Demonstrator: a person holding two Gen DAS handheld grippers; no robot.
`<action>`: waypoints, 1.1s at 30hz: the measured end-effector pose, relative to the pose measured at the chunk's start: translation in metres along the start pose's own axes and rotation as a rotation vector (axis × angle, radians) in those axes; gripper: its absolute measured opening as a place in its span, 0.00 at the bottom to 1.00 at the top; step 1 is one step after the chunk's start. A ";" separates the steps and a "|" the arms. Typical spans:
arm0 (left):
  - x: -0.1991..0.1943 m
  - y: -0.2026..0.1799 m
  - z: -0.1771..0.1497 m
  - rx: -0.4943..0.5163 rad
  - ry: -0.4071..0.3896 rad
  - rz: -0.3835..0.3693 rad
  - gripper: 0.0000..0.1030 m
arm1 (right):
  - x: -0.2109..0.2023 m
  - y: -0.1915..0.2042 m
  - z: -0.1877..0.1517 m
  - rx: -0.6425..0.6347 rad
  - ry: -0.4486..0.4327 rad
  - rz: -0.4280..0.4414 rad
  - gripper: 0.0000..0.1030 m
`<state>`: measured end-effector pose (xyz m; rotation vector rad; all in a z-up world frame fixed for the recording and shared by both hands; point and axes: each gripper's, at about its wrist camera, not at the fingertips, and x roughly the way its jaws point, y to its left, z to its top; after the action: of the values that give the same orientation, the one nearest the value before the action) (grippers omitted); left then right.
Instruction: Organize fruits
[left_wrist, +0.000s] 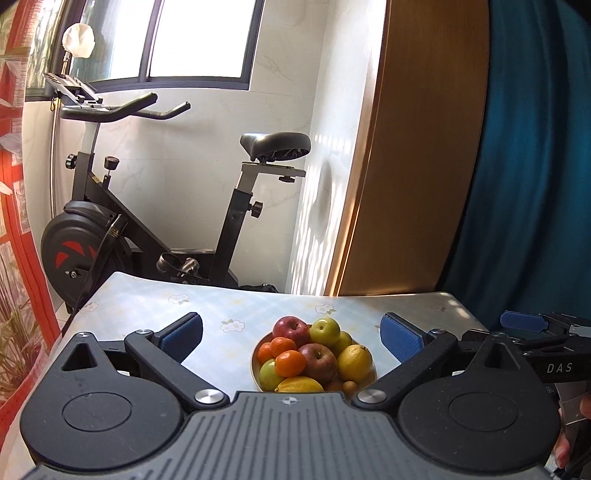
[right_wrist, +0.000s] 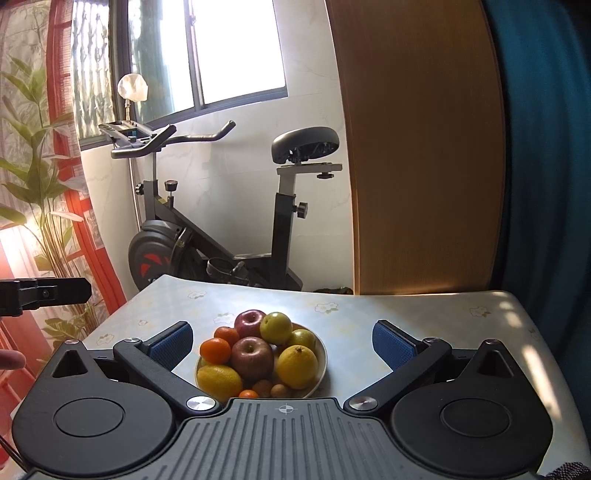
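A pale bowl heaped with fruit sits on the flowered tablecloth. It holds red apples, green fruits, oranges, lemons and small brown fruits. My left gripper hangs above and short of the bowl, jaws wide open, nothing between its blue pads. My right gripper is likewise open and empty over the bowl, blue pads far apart. The right gripper also shows at the left wrist view's right edge.
The table carries only the bowl. Behind it stand an exercise bike, a wooden panel and a blue curtain. A red-framed door and plants are at the left.
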<state>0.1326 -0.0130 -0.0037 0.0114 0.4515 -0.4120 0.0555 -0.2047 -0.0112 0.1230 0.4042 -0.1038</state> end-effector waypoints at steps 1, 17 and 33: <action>-0.005 -0.001 0.002 0.005 -0.006 0.011 1.00 | -0.005 0.002 0.002 -0.001 -0.007 0.000 1.00; -0.045 -0.019 0.009 0.061 -0.057 0.067 1.00 | -0.051 0.015 0.021 -0.005 -0.055 0.001 1.00; -0.047 -0.021 0.011 0.033 -0.054 0.100 1.00 | -0.047 0.018 0.023 0.002 -0.043 -0.010 1.00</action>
<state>0.0901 -0.0156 0.0283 0.0547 0.3896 -0.3206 0.0236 -0.1862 0.0306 0.1204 0.3616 -0.1165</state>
